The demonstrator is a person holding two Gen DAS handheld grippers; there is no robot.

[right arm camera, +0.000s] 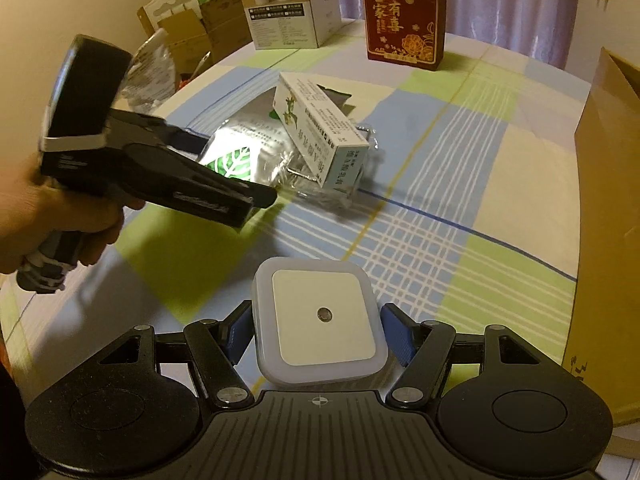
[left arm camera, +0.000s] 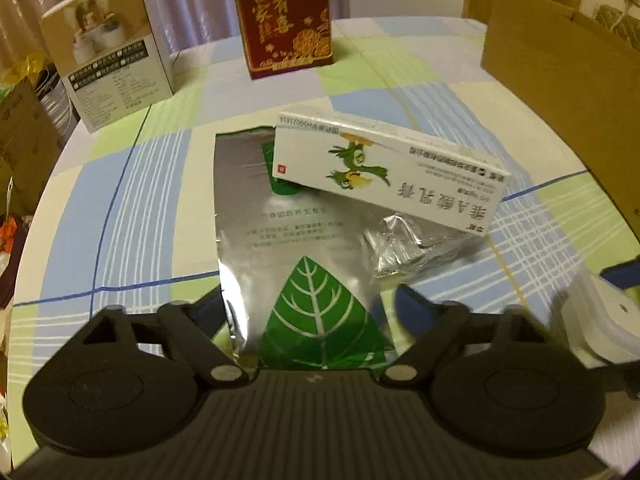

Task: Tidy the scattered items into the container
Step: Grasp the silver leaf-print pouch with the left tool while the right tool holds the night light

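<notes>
the white night light point(right arm camera: 322, 322) sits square between my right gripper point(right arm camera: 320, 330) pads, blue fingers point(right arm camera: 236, 334) pressed to both its sides, so i'm calling that one clamped on it, above the checked tablecloth point(right arm camera: 440, 184). the cardboard container point(right arm camera: 608, 208) is just off to my right, its wall standing tall beside the light, so i reckon the drop is close.

over on the left gripper point(left arm camera: 308, 304), the fingers are spread wide either side of the silver foil pouch point(left arm camera: 280, 224) with the green leaf; nothing pinched there yet, it's released and lined up on the pouch's near end. the white medicine box point(left arm camera: 384, 164) lies tilted across the pouch's far end, resting on it, and a crumpled clear wrapper point(left arm camera: 404, 248) sits touching the pouch's right edge under that box.

that's my worry: if i pull the pouch up as it is, the medicine box will likely slide off and could tumble toward the table edge, and the wrapper may drag along with it. foil is slick too, so a grip on just the corner could slip.

on my right, the container wall is high; if i don't lift clear of it, the light could knock the rim and twist out of the pads. further back, the red gift box point(left arm camera: 284, 20) and the white product box point(left arm camera: 108, 52) stand well apart from all this.
</notes>
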